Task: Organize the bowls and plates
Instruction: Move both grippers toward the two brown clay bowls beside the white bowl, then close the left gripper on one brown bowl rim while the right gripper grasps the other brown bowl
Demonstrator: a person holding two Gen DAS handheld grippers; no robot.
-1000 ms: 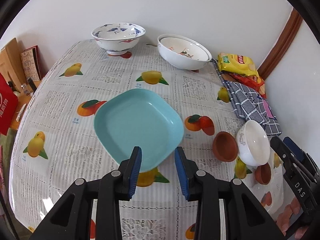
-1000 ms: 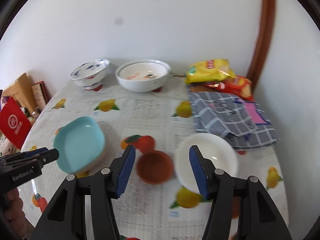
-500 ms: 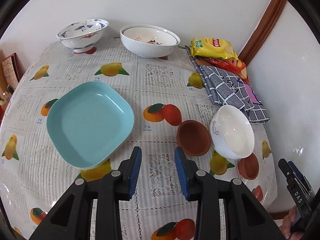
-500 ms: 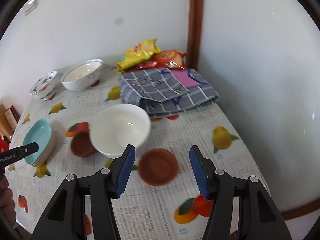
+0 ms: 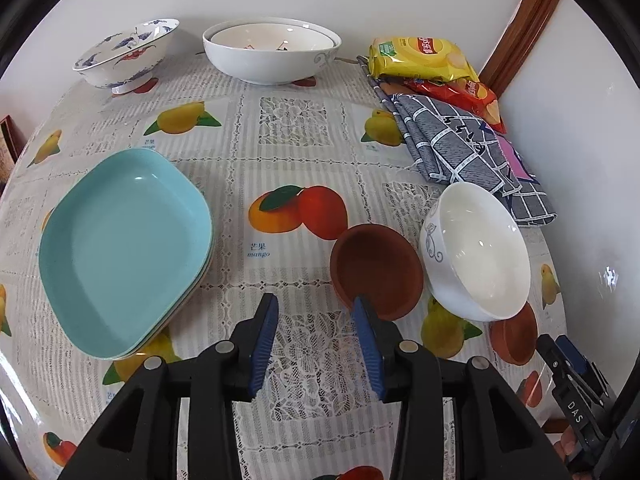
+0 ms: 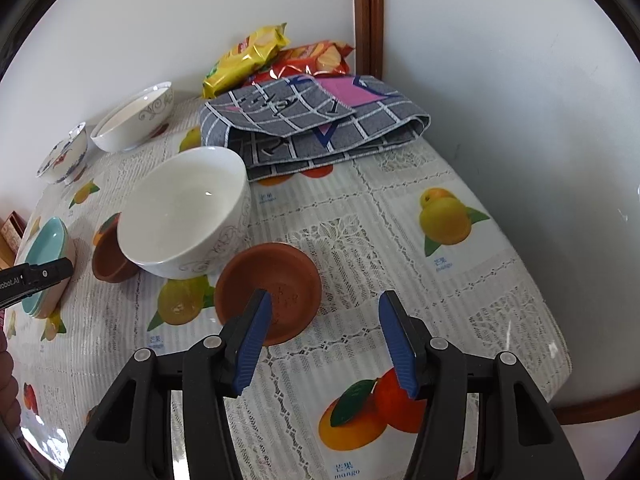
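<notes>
Both hands have swung from the teal plate; the left gripper, jaws just widened and empty, nears one brown dish, while the right gripper, open and empty, nears the other brown dish beside the white bowl — pickups look imminent.

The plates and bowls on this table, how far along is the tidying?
Done: the teal plates sit stacked. In hand: nothing; the left gripper and right gripper hang open near two brown dishes. Left: those dishes and the white bowl.

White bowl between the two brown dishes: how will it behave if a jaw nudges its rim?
The white bowl looks glazed, so probably slippery and breakable. It appears to sit tilted, leaning against the brown dish, so a nudge would likely rock or tip it rather than slide it.
</notes>
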